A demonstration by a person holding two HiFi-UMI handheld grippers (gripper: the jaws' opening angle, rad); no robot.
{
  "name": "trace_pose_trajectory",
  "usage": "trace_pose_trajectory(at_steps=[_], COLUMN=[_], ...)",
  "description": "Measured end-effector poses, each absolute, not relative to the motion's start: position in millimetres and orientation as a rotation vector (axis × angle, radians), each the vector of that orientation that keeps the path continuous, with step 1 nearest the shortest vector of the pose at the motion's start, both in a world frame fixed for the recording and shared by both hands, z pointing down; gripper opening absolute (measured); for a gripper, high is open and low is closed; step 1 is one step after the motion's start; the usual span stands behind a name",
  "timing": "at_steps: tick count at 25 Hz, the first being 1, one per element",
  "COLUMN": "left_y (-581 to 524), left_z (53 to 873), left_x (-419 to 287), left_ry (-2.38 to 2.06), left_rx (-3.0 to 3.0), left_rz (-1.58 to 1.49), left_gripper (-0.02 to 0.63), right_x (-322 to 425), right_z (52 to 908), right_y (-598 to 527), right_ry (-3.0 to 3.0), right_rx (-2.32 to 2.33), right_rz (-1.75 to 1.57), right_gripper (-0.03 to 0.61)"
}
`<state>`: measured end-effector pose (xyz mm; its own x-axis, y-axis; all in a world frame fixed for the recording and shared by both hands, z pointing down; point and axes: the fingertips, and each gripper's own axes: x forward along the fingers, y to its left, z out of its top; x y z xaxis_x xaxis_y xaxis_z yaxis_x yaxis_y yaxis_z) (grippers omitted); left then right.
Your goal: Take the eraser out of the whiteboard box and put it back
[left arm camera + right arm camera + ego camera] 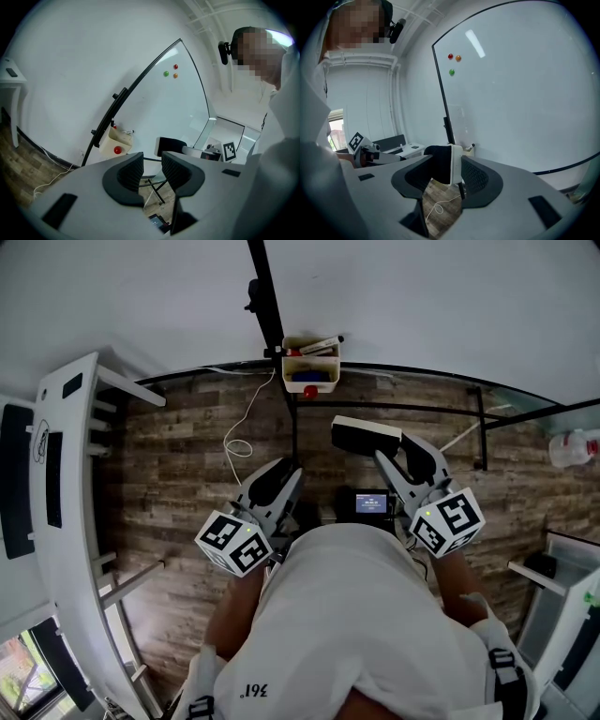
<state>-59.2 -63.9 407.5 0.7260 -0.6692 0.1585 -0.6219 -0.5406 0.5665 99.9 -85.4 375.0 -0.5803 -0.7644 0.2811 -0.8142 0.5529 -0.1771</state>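
Removal is done, return is outstanding: my right gripper [447, 174] pinches the eraser [366, 434] between its pads, well short of the whiteboard box [123, 139] and outside it, while my left gripper [152, 173] stands with jaws apart, empty, also short of that box

Eraser [366, 434]: rectangular block with a white casing and a black felt face. It is out of the box, clear of any surface, and clamped broadside between the jaws of the right gripper [446, 169].

Whiteboard box [310, 362]: cream, open-topped, hung on the board's dark frame at far centre. It holds markers and has a red round item on its front. The eraser sits nearer and to the right of it, apart.
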Motion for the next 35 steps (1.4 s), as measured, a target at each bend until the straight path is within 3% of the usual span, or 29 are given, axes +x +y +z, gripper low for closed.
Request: trace_pose_trajectory(at_steps=[35], left_y=[-149], left_z=[379], left_x=[-53], left_ry=[-1.009], left_rx=[2.441], left_rz=[-0.14], left_gripper=[0.126], right_x=[81], right_z=[330], right_y=[-182], right_ry=[-2.624], right_rx=[1.238], right_rz=[0.028], right_gripper=[0.202])
